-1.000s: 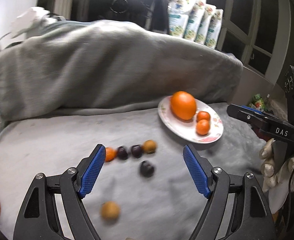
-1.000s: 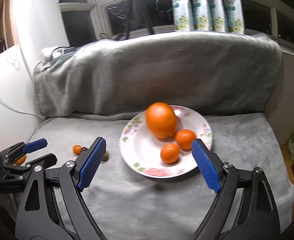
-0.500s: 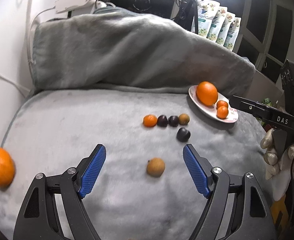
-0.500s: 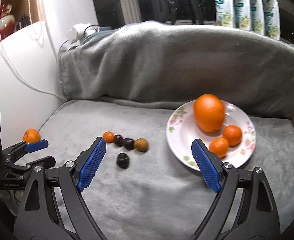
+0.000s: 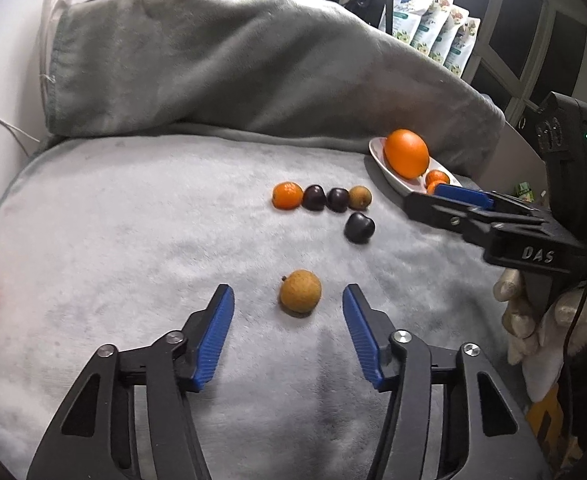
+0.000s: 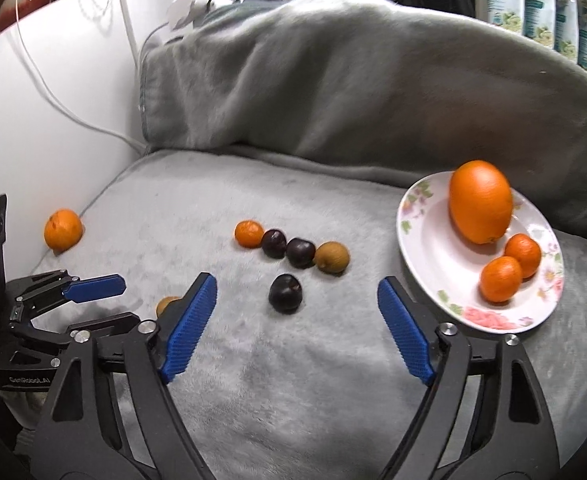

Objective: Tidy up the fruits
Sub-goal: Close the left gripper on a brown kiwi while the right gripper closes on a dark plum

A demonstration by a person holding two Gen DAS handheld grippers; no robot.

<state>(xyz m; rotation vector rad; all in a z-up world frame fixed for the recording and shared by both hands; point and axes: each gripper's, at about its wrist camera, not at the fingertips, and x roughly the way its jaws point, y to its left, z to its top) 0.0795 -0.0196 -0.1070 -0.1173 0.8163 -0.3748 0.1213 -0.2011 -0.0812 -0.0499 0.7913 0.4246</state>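
Left wrist view: we are closing the left gripper [image 5: 288, 312] around the tan fruit [image 5: 300, 291] at lower centre; the jaws are still spread, not touching it, straddling it for a sideways pinch.

Right wrist view: we are narrowing the right gripper [image 6: 296, 301] around the dark fruit [image 6: 285, 293]; the plate [image 6: 421, 248], at right, is probably the destination.
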